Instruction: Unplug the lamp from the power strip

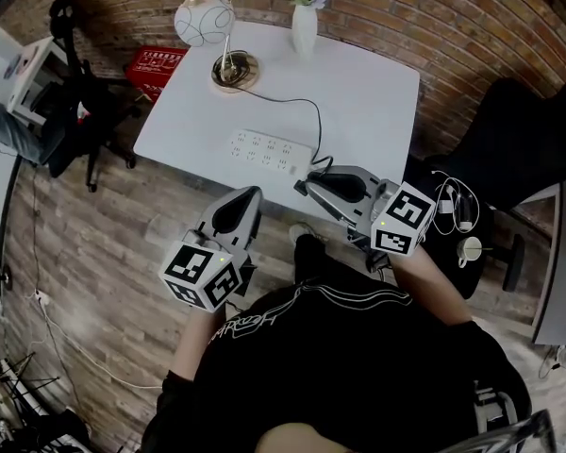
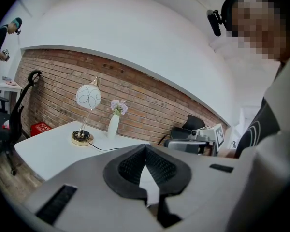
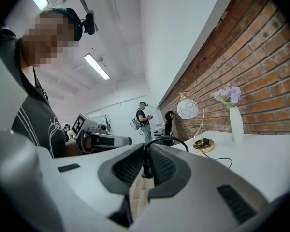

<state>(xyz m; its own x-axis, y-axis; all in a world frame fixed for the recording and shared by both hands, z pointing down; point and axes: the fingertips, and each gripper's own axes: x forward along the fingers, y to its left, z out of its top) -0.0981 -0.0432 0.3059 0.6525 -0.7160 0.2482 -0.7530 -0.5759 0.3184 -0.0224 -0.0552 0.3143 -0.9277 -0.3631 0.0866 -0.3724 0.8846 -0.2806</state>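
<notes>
my left gripper (image 1: 252,196) hangs off the table's near edge, fingers pressed together on nothing. lamp (image 1: 206,19) far back, power strip (image 1: 264,151) mid-table. my right gripper (image 1: 308,186) pinches the cord (image 3: 166,138); i'd pull straight, without dragging the strip.

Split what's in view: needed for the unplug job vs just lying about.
Job: lamp, lamp cord held in right tongs, power strip.
Lying about: flower vase, red crate, office chair.
</notes>
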